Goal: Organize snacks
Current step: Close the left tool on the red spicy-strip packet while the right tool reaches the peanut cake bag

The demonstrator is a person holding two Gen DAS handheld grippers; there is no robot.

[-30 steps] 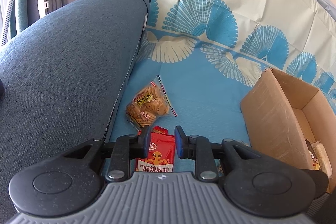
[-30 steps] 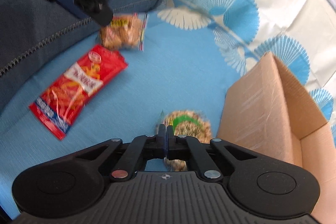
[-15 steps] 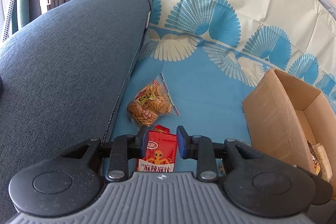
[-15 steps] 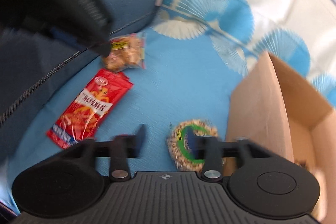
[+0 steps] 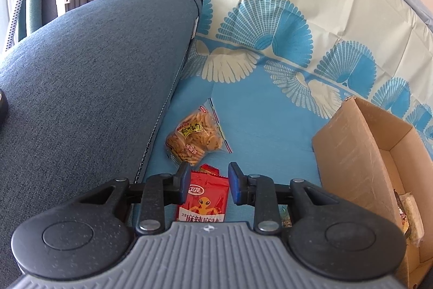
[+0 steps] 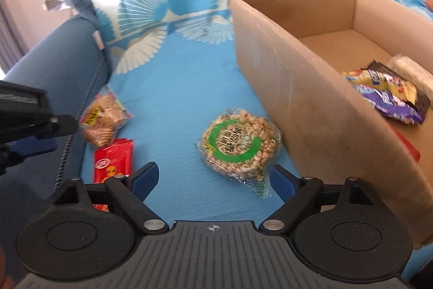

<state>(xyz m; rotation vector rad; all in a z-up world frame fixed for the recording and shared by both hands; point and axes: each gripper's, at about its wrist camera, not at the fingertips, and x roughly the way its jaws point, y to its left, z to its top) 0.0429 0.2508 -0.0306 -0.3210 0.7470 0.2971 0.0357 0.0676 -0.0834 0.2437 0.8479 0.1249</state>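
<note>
A red snack packet [image 5: 205, 197] lies on the blue cloth. My left gripper [image 5: 209, 180] hovers above the packet, its jaws a narrow gap apart and pressing nothing. A clear bag of biscuits [image 5: 193, 137] lies just beyond, against the armrest. In the right wrist view, a round nut-cake packet with a green ring [image 6: 240, 145] lies beside the cardboard box [image 6: 297, 88]. My right gripper [image 6: 215, 178] is just short of this packet, jaws opening wide, with nothing gripped. The same view shows the biscuit bag [image 6: 104, 115], the red packet [image 6: 112, 161] and the left gripper's fingers [image 6: 40, 126].
The open cardboard box [image 5: 349, 151] holds a purple and yellow packet [image 6: 387, 96], a pale packet [image 6: 411, 72] and a red one [image 6: 406, 148]. A blue sofa armrest [image 5: 81, 85] walls the left side. The patterned cloth [image 5: 265, 126] runs up the backrest.
The right gripper went from shut to wide open, rolled so its view levelled, and moved a little toward the round packet. The left jaws widened slightly while staying in place.
</note>
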